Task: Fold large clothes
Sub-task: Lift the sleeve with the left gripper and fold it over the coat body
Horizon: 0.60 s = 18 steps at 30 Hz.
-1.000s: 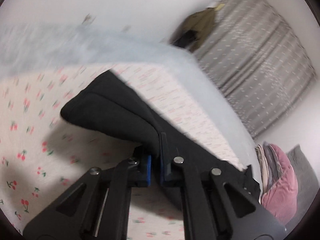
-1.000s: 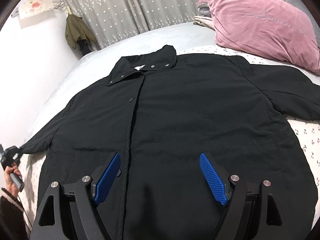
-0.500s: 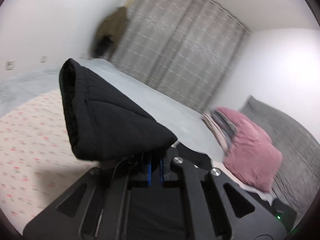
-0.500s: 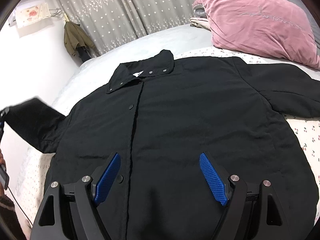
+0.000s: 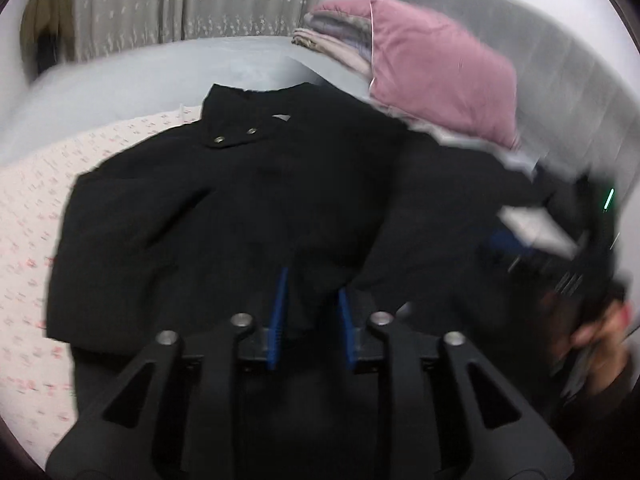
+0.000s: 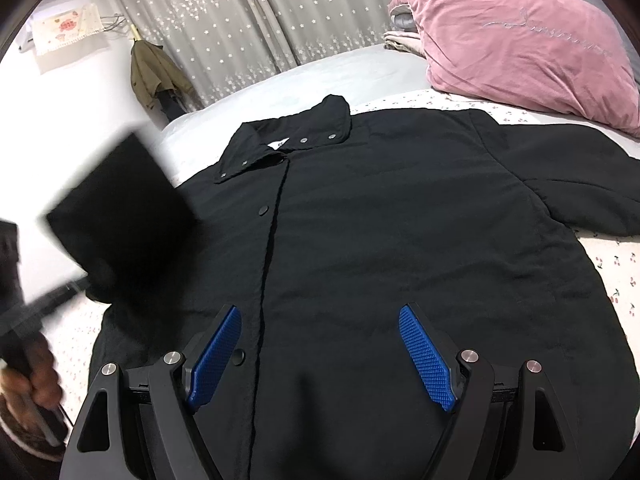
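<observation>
Across the bed (image 6: 280,84), on its cherry-print sheet (image 6: 616,280), lies the black jacket (image 6: 400,240), front up, collar toward the curtains, spread flat probably so both sleeves can be folded inward. Its left sleeve (image 6: 116,216) is lifted and swung over the body. The left gripper (image 5: 311,316) has just been opening; its fingers stand partly apart with the cuff between them, though blur hides whether the pads press it. The right gripper (image 6: 320,356) hovers over the hem, fingers wide, holding nothing. No container shows; a pink pillow (image 6: 520,40) sits beyond on folded linens (image 5: 336,50).
</observation>
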Motion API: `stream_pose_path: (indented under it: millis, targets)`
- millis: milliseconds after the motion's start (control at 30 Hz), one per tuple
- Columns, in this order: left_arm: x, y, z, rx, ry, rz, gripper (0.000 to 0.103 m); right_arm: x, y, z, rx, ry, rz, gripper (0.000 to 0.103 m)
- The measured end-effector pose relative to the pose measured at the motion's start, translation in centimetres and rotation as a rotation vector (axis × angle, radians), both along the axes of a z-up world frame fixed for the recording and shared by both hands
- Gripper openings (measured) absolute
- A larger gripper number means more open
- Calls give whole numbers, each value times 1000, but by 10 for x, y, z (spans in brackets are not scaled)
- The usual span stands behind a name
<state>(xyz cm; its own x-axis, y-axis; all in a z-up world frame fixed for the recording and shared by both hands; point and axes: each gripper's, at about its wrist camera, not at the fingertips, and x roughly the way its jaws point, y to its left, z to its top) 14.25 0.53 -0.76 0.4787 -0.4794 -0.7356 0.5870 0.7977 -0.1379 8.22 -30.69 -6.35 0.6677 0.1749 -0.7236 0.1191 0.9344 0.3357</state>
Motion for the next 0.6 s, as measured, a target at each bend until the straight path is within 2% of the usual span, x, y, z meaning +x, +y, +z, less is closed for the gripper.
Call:
stream_pose_path:
  millis: [33, 100, 200, 300, 367, 433, 467, 533, 600]
  targets:
    - [-2, 7, -1, 8, -15, 7, 55, 0, -1, 0, 10, -2, 5, 83]
    - [-3, 26, 3, -3, -40, 50, 60, 0, -4, -1, 50, -11, 24, 83]
    - [2, 66, 4, -45, -51, 158, 60, 1, -7, -3, 153, -33, 50, 83]
    - [13, 110, -9, -141, -22, 284, 60, 8, -4, -9, 321, -49, 100, 81]
    - [20, 128, -20, -190, -18, 352, 60, 15, 7, -16, 409, -35, 154, 68]
    - [27, 140, -30, -216, -8, 397, 49, 23, 23, -26, 486, 2, 211, 61]
    - [30, 138, -33, -232, -12, 413, 47, 28, 34, -33, 511, 35, 242, 59]
    - [34, 141, -35, -240, -38, 434, 46, 35, 51, -46, 483, 121, 248, 59]
    - [36, 140, -33, -244, -68, 449, 46, 39, 65, -62, 408, 213, 219, 58]
